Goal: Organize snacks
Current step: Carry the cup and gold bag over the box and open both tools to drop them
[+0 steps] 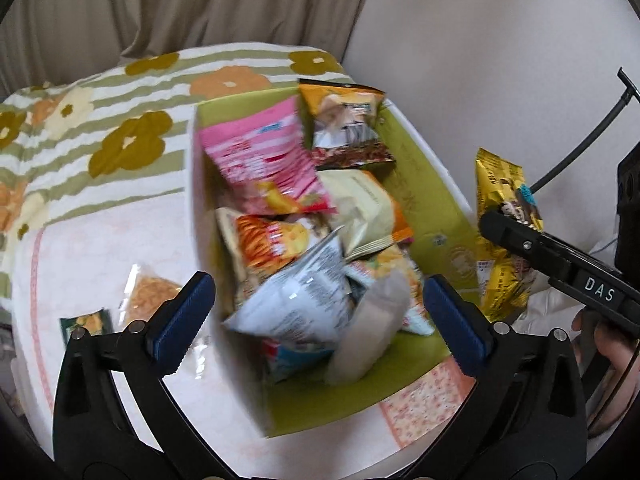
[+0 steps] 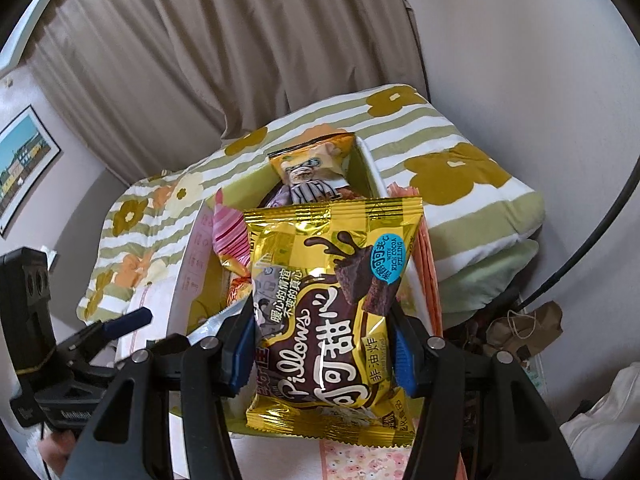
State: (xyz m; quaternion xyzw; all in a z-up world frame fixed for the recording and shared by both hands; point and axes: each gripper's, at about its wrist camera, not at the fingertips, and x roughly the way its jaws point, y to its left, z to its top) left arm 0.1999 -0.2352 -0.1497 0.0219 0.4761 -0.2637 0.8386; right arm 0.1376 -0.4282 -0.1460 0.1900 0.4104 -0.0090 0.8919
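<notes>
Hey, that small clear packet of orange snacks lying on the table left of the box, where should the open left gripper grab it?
Judging from the left wrist view, the clear packet of orange snacks lies flat on the table, beside the box. Its crimped top edge looks thinnest, so pinch there, coming from above with the open left gripper. The filled middle seems bulkier and likely to crush.

soft daylight, motion blur left view, fisheye-dark corners
</notes>
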